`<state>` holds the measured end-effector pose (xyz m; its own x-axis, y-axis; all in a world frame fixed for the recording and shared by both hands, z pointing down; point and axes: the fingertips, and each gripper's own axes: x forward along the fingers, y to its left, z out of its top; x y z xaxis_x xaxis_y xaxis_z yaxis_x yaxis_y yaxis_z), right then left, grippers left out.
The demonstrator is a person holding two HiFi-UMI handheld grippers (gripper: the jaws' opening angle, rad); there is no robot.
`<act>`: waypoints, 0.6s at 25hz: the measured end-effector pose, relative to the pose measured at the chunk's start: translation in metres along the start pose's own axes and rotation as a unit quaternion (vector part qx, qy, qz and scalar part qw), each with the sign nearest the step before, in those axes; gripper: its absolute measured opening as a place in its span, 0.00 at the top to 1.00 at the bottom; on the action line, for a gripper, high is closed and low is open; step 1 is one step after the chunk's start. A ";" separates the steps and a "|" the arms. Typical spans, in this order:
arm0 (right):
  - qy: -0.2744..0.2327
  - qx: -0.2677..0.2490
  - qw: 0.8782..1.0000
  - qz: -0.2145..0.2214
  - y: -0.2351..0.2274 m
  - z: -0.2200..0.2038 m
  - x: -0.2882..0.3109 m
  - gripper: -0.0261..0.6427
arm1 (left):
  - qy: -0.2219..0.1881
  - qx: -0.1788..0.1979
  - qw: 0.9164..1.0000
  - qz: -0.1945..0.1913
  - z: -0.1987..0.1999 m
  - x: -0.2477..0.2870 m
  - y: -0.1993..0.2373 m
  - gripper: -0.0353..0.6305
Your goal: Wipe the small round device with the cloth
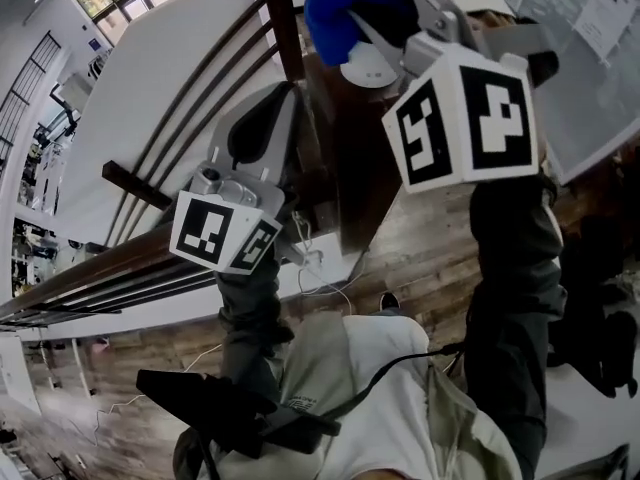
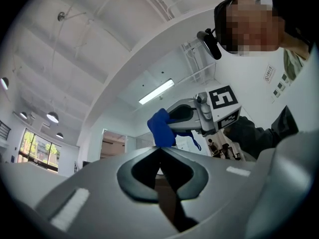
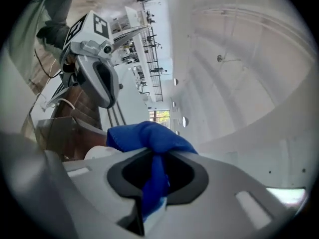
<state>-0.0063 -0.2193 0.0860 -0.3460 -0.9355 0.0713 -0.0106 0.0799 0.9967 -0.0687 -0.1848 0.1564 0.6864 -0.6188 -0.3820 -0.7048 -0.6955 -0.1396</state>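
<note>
My right gripper [image 1: 352, 26] is raised at the top of the head view, shut on a bunched blue cloth [image 1: 332, 10]. In the right gripper view the cloth [image 3: 148, 137] bulges out past the jaw tips of that gripper [image 3: 154, 154]. Just under the cloth lies the small white round device [image 1: 368, 68] on a dark brown surface; only its edge [image 3: 98, 153] shows in the right gripper view. My left gripper [image 1: 268, 110] hangs lower and to the left, jaws shut with nothing between them [image 2: 160, 148]. From there I see the cloth [image 2: 161, 128] ahead.
The dark brown wooden top [image 1: 335, 173] runs between the two grippers. A white panel with dark rails [image 1: 160, 98] lies to the left. White cables [image 1: 322, 273] trail on the wooden floor [image 1: 430, 258] below. A black object [image 1: 215, 403] sits near the person's lap.
</note>
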 end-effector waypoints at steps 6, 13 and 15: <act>0.032 -0.120 0.991 0.048 0.070 0.041 0.015 0.86 | -0.004 -0.019 1.000 0.003 -0.003 -0.010 0.016 0.94; 0.024 -0.077 0.995 0.059 0.088 0.041 0.000 0.86 | 0.000 -0.035 0.999 -0.014 -0.009 -0.022 0.022 0.94; 0.004 -0.024 1.000 -0.010 0.053 0.031 -0.017 0.86 | 0.002 -0.037 0.999 -0.020 -0.011 -0.026 0.022 0.94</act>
<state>-0.0299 -0.1883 0.1368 -0.3379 -0.9398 0.0520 0.0271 0.0455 0.9986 -0.1002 -0.1882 0.1731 0.7139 -0.5916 -0.3746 -0.6623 -0.7442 -0.0868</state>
